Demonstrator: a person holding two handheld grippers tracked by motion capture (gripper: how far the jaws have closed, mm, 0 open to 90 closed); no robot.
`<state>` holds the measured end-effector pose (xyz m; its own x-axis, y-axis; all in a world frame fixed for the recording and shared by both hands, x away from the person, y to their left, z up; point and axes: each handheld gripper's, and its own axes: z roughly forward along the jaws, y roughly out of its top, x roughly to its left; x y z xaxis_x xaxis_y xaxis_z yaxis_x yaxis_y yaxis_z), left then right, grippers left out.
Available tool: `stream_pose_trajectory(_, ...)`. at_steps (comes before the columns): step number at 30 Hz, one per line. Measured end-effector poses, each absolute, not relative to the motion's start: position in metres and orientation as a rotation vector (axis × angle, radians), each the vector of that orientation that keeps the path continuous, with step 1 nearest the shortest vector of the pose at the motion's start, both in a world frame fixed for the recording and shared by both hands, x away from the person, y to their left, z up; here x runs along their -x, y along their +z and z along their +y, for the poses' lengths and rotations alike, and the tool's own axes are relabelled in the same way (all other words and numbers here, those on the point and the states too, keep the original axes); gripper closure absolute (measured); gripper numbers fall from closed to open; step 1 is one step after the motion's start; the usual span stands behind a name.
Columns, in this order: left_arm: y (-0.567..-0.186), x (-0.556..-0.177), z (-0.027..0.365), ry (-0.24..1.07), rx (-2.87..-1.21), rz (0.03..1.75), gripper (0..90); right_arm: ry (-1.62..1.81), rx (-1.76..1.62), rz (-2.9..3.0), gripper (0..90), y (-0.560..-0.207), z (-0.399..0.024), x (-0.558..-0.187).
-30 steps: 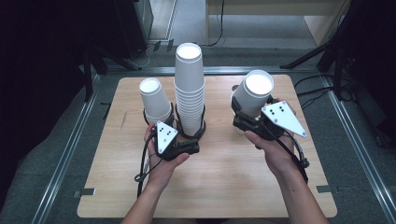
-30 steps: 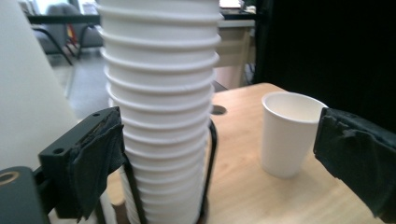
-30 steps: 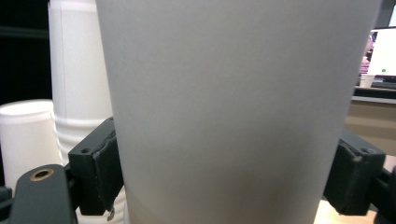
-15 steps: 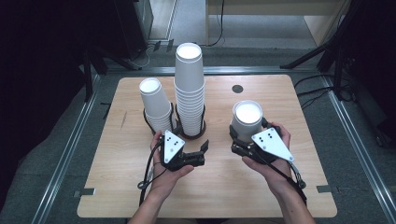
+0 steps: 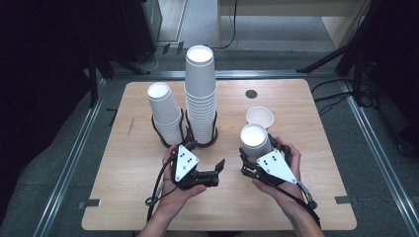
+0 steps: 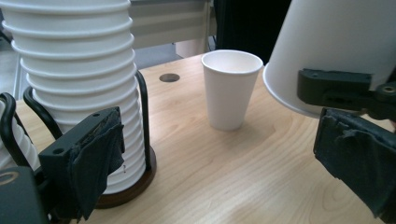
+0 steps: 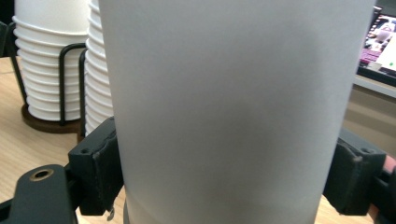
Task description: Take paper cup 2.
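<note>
My right gripper is shut on an upside-down white paper cup, gripped low near its rim and held just above the table's right half. The cup sits between both jaws in the right gripper view. A second white cup stands upright on the table just behind it, also seen as cup. My left gripper is open and empty, low over the table before the tall cup stack. The held cup hangs at the upper right of the left gripper view.
A shorter stack of inverted cups stands in a black wire holder left of the tall stack. The wooden table has a round hole near its far edge. Dark stands and cables surround the table.
My right gripper has come down and nearer with the inverted cup, from high at the right rear. The upright cup now shows behind it. My left gripper drew back slightly from the stacks.
</note>
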<state>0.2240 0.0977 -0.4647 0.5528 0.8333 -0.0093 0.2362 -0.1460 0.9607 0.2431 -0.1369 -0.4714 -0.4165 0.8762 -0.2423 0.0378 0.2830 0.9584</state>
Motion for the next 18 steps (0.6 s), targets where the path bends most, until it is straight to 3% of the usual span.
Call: stream_pose_trajectory(18,-0.460,-0.220,0.092,0.465,-1.726,0.813,2.1,1.034,-0.673,1.791,14.9,-0.503,-0.131,-0.246)
